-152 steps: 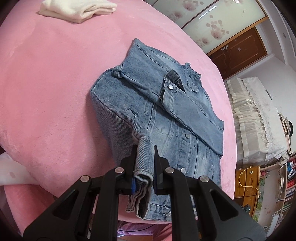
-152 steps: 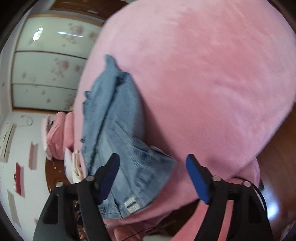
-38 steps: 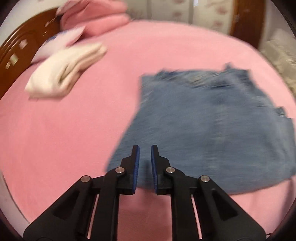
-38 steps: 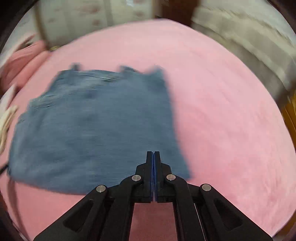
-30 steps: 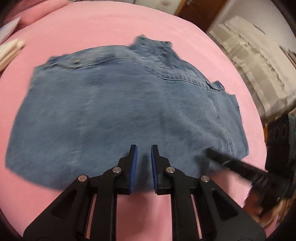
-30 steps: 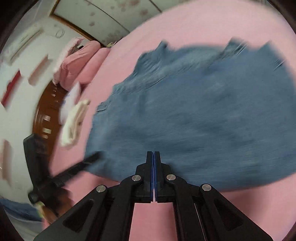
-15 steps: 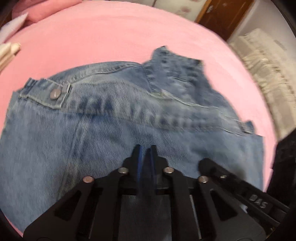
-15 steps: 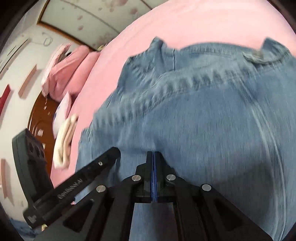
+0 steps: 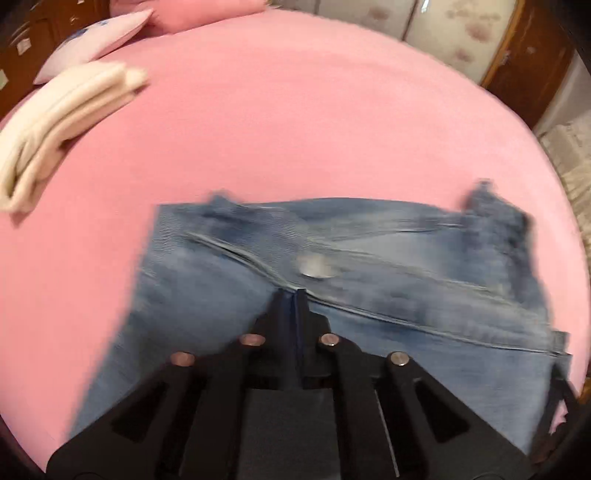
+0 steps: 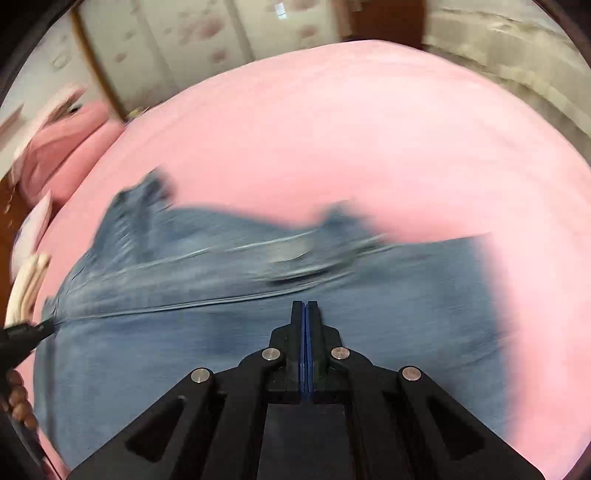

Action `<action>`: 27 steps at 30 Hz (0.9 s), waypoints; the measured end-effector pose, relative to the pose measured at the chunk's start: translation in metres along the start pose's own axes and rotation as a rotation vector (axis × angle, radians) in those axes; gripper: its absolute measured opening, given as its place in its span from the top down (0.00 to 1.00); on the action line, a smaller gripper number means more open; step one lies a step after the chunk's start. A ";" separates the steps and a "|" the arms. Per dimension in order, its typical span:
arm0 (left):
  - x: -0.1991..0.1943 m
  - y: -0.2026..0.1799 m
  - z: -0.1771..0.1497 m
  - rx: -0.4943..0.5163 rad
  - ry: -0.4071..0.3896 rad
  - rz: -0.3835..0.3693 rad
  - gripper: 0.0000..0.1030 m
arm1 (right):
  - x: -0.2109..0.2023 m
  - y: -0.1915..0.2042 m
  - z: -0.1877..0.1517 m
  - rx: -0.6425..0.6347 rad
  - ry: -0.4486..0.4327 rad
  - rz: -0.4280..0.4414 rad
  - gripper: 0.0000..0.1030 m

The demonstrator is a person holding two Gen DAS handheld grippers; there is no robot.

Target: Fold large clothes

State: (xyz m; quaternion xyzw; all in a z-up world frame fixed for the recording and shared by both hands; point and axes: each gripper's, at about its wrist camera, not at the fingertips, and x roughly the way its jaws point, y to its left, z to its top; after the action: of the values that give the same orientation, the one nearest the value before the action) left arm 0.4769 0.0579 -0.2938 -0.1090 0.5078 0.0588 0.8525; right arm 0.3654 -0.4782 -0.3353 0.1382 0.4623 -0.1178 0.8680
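Left gripper (image 9: 294, 295) pressed together, nothing pinched, over folded blue denim jacket (image 9: 369, 302); right gripper (image 10: 305, 306) likewise; cream folded cloth (image 9: 66, 122) seen at 10 o'clock.

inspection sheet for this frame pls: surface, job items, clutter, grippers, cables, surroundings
Surface: pink bedspread, smooth.
Job's things: denim jacket lying folded on the bed, metal button facing up.
Clutter: folded cream garment; pink pillows behind it.
Grippers: left gripper shut, right gripper shut, both over the denim, nothing visibly between the fingers.
Cables: nothing seen.
Surroundings: floral wardrobe doors, wooden door. Frames blurred.
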 end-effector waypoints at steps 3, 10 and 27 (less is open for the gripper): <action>0.000 0.028 0.005 -0.002 -0.042 0.070 0.99 | -0.003 -0.037 0.006 0.093 0.004 -0.049 1.00; -0.004 0.047 -0.009 0.038 -0.073 0.041 0.99 | -0.032 -0.033 0.006 0.217 0.008 -0.022 1.00; 0.000 0.060 -0.020 0.067 -0.109 -0.010 0.99 | -0.002 0.199 -0.069 0.076 0.326 0.283 0.98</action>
State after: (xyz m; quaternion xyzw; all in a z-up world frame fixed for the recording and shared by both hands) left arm 0.4477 0.1110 -0.3107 -0.0795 0.4617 0.0435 0.8824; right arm 0.3774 -0.2679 -0.3438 0.2515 0.5675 0.0121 0.7839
